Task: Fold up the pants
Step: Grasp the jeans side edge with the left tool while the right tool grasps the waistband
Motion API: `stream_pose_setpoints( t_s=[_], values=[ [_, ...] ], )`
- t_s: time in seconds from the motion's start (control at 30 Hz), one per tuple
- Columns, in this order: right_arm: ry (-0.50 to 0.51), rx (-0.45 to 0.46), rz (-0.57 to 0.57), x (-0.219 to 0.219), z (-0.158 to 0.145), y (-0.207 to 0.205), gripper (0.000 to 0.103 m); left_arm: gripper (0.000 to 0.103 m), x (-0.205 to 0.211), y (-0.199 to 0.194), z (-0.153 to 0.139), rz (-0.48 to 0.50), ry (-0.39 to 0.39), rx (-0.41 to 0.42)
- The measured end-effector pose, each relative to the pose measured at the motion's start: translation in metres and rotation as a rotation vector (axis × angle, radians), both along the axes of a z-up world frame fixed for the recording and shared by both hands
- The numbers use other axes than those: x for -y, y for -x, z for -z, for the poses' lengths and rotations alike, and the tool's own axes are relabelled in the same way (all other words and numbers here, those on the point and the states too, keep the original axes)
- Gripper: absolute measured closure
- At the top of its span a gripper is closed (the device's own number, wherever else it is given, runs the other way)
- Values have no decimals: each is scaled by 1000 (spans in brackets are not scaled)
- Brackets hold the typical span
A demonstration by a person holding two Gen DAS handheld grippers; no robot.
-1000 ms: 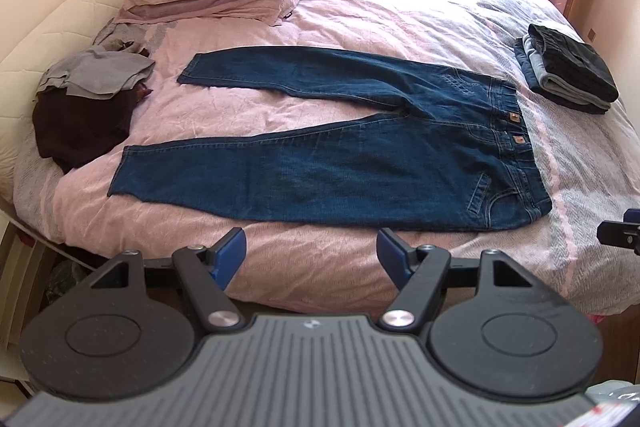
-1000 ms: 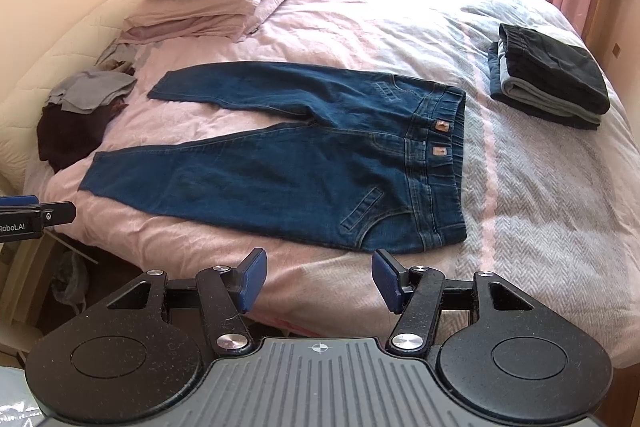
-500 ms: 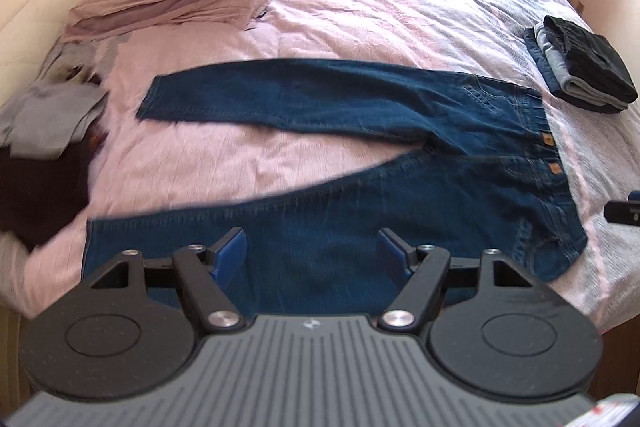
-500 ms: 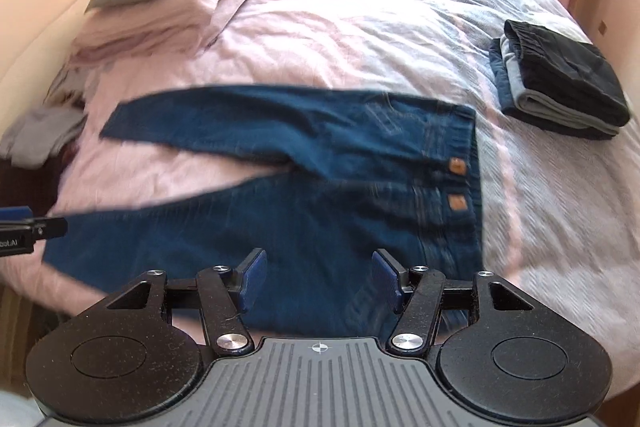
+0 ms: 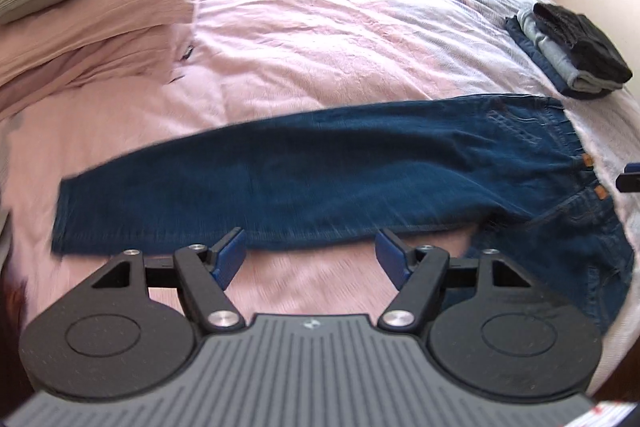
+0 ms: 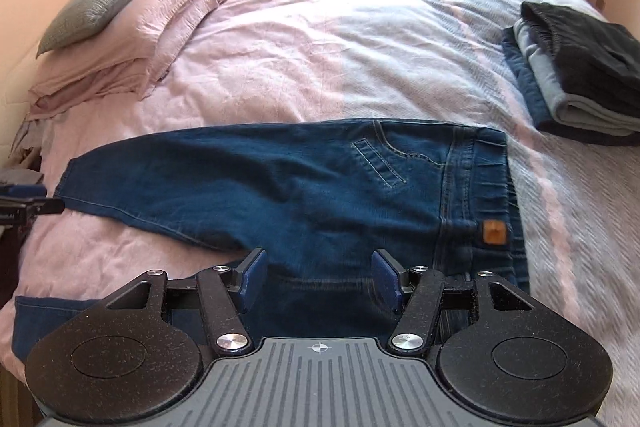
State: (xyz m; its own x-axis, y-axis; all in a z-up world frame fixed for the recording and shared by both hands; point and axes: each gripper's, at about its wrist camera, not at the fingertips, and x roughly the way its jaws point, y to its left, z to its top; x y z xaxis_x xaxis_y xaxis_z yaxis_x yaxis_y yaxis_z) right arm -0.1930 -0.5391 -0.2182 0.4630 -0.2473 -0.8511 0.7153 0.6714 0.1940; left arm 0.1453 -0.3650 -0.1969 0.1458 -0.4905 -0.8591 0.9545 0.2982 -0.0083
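Left wrist view: dark blue denim jeans (image 5: 320, 179) spread flat on pink quilted bed (image 5: 320, 39), legs apart, unfolded. Left gripper (image 5: 310, 253) fingers wide, closing slightly, empty; right gripper (image 6: 320, 277) fingers wide, empty, above crotch. Step: approach. Next: likely grasp near leg, fold onto far leg.

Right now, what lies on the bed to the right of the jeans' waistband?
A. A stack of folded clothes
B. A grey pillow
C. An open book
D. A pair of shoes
A: in the right wrist view a stack of folded clothes sits on the bedcover, right of the jeans; the grey pillow is far left.
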Motion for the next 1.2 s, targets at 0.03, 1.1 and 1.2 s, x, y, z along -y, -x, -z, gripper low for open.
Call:
stream_pose_setpoints(
  t_s=[0.03,1.1,1.2],
  values=[
    [1,-9,-15,10,8,-7,48,38,10,-11,8,29,13,-1],
    [192,-284,-468,158,146,-140,91,97,163,-125,160,581,-149,129],
    [345,-268,-500,127,114,-120,96,99,147,-112,143,559,-110,204]
  ],
)
